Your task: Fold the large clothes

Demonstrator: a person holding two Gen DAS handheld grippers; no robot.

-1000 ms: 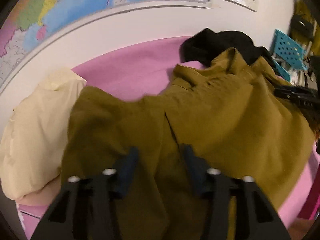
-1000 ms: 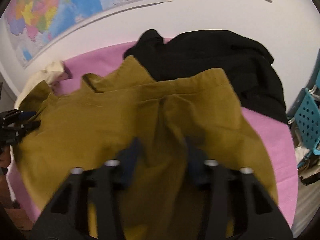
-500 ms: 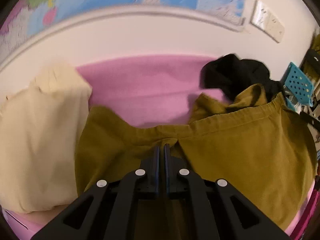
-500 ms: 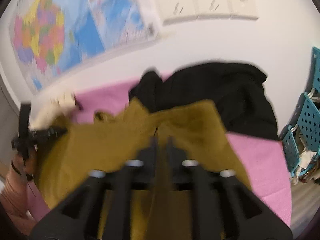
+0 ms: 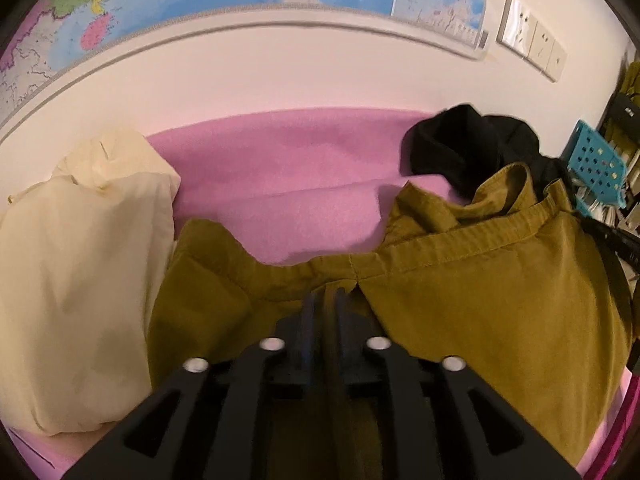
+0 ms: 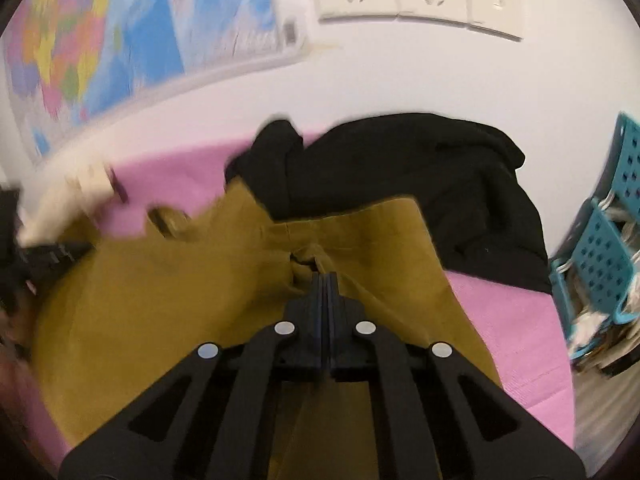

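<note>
An olive garment (image 5: 460, 300) lies spread over a pink surface (image 5: 280, 168). My left gripper (image 5: 325, 294) sits at its hemmed upper edge with a fold of olive cloth between its narrow-set fingers. The jaws are opening slightly, but the pads still touch the cloth. In the right wrist view the olive garment (image 6: 180, 300) is bunched up at my right gripper (image 6: 325, 276), which is shut tight on that pinch near the hem. The left tool (image 6: 48, 256) shows at that view's left edge, blurred.
A black garment (image 6: 400, 184) lies heaped behind the olive one, against the wall. A cream garment (image 5: 80, 260) lies at the left. Blue perforated baskets (image 6: 600, 256) stand to the right, off the pink surface (image 6: 508, 332). A map and wall sockets hang above.
Both grippers stood open over the olive garment and have since closed on its hem. The left fingers now stand slightly wider than half a second ago. The right one has risen, bunching cloth.
</note>
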